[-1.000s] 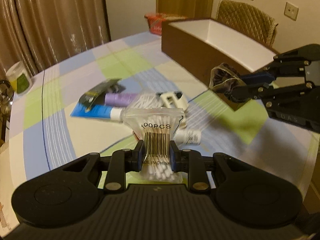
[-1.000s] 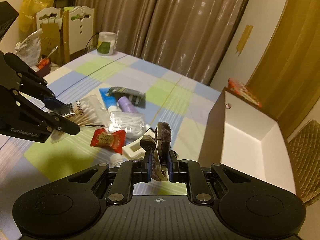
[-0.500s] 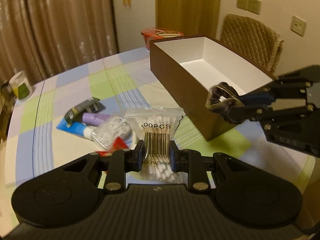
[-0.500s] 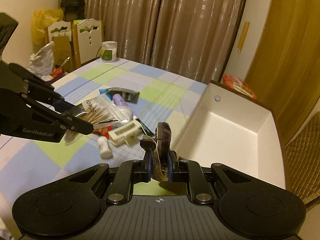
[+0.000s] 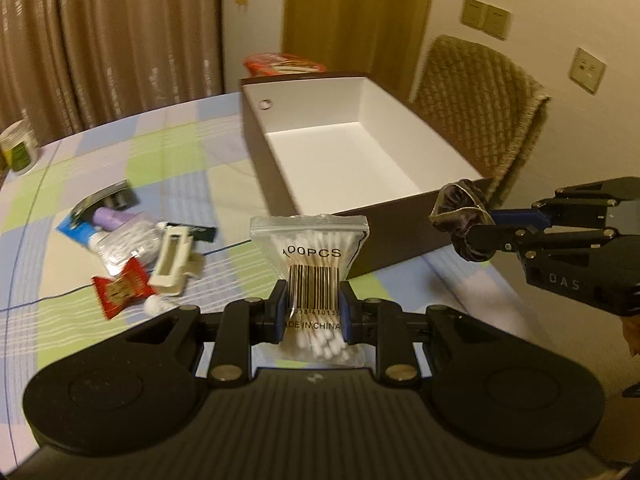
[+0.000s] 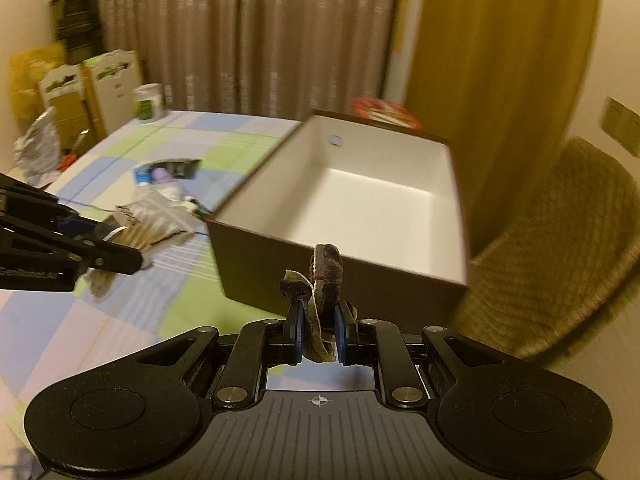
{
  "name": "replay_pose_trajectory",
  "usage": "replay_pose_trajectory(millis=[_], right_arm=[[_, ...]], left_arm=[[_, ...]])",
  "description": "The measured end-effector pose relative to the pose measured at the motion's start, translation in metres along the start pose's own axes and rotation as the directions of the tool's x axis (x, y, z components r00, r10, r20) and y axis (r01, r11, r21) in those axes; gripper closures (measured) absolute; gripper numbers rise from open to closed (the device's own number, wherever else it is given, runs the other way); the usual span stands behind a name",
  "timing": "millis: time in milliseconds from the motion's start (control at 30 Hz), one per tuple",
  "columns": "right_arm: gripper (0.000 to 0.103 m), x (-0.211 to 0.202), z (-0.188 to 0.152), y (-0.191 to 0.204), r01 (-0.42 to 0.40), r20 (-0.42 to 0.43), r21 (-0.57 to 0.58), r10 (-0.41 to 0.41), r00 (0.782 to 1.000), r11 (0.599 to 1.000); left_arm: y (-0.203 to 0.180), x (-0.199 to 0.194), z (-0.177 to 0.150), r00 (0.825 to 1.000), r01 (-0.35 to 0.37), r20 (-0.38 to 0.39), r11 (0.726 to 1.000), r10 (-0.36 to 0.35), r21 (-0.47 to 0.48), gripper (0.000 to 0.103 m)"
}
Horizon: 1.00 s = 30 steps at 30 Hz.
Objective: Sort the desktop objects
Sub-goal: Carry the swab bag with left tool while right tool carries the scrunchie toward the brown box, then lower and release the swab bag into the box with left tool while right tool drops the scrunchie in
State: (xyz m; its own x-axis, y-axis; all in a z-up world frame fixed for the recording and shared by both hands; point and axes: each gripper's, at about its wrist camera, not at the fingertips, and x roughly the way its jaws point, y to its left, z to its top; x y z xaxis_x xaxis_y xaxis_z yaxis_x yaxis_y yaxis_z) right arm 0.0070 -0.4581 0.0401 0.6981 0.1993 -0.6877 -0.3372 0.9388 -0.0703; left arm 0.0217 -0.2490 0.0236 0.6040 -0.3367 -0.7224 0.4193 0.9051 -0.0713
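My left gripper is shut on a clear bag of cotton swabs, held above the table in front of the brown box. My right gripper is shut on a dark velvet scrunchie, just short of the near wall of the brown box. In the left wrist view the right gripper with the scrunchie hovers at the box's near right corner. In the right wrist view the left gripper holds the swab bag left of the box. The box's white inside is empty.
A pile lies on the checked tablecloth: a red candy wrapper, a white clip-like case, a purple tube, a blue-white tube. A white jar stands far left; a wicker chair behind the box.
Both grippers have moved toward the box with their loads and risen; the box's inside now shows fully. The right gripper has drawn close to the box's near wall.
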Motion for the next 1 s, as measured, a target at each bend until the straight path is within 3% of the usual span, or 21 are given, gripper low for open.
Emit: replay_pose_trajectory(millis=[300, 533, 767, 1000], right_arm=[[0.089, -0.028, -0.019, 0.000, 0.089, -0.020, 0.070, -0.088, 0.996, 0.994], [0.089, -0.036, -0.018, 0.011, 0.109, -0.005, 0.073, -0.109, 0.994, 0.991], [0.089, -0.029, 0.014, -0.003, 0.091, 0.053, 0.055, -0.094, 0.994, 0.994], [0.089, 0.016, 0.062, -0.041, 0.036, 0.076, 0.023, -0.037, 0.996, 0.999]], left_arm=[[-0.014, -0.007, -0.011, 0.998, 0.055, -0.005, 0.997, -0.055, 0.055, 0.082], [-0.013, -0.016, -0.014, 0.998, 0.066, 0.018, 0.995, -0.068, 0.080, 0.082], [-0.015, -0.010, 0.007, 0.996, 0.066, 0.054, 0.994, -0.071, 0.085, 0.082], [-0.022, 0.023, 0.059, 0.996, 0.035, 0.079, 0.995, -0.042, 0.098, 0.082]])
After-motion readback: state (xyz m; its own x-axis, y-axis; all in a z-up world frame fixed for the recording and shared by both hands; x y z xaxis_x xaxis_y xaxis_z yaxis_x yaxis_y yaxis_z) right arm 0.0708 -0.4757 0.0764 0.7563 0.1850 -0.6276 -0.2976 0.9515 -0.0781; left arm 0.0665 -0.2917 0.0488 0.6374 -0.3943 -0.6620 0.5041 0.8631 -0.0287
